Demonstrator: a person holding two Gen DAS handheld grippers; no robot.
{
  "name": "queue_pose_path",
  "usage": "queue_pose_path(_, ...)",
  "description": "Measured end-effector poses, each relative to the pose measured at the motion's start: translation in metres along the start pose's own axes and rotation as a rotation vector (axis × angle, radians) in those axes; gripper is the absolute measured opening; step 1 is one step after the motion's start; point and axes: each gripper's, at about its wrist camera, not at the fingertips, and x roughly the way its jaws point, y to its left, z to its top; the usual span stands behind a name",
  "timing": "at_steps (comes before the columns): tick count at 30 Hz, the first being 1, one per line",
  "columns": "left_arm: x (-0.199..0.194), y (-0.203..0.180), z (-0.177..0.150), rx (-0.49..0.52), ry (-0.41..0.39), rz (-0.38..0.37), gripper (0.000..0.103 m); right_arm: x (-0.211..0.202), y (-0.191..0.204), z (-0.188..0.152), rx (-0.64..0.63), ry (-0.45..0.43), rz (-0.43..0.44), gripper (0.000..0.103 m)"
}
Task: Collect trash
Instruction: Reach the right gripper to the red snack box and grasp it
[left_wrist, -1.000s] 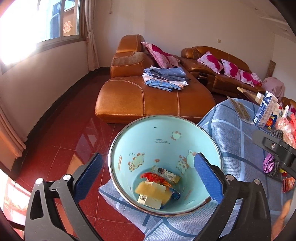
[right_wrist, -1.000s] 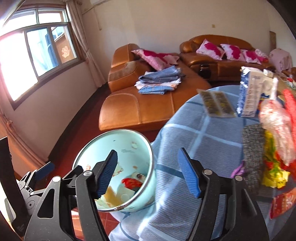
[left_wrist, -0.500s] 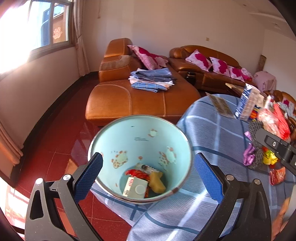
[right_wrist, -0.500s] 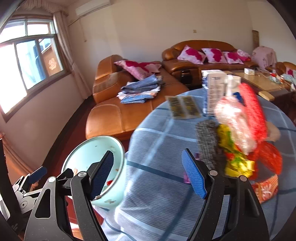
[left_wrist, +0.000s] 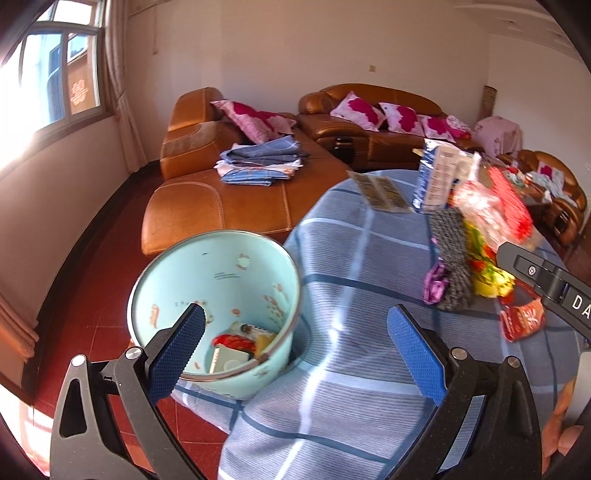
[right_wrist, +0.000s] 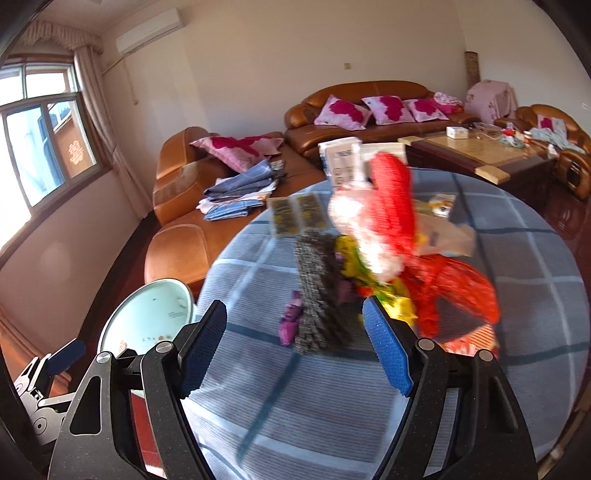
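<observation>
Your left tool (left_wrist: 295, 347) points downward, its blue pads spread wide with nothing between them. Your right tool (right_wrist: 295, 349) likewise tilts down, pads apart and empty.

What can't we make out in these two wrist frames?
- Trash pile, right wrist view: motion blur smears the wrappers; single pieces unreadable.
- Bin contents, left wrist view: left gripper finger covers part; labels too small.
- Bin, right wrist view: gripper body hides its lower half.
- Right gripper, left wrist view: cut off by the edge.
</observation>
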Motion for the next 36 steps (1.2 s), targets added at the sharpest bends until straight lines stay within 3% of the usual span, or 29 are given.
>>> queue_pose_path(17, 0.006, -0.059, -0.01, 0.087, 0.03, -0.08, 0.097, -0.031, -0.108, -0.023, 0.146, -0.01, -0.189, 0.075)
queue_pose_path(21, 0.012, -0.066, -0.013, 0.094, 0.042, -0.094, 0.097, -0.027, -0.133, -0.031, 0.201, 0.019, -0.226, 0.066)
queue_pose_path(32, 0.029, -0.08, -0.016, 0.11, 0.065, -0.106, 0.096, 0.016, -0.149, -0.032, 0.266, 0.137, -0.184, 0.066)
queue_pose_path(36, 0.033, -0.079, -0.017, 0.102, 0.077, -0.103, 0.096, 0.032, -0.14, -0.033, 0.24, 0.179, -0.183, 0.076)
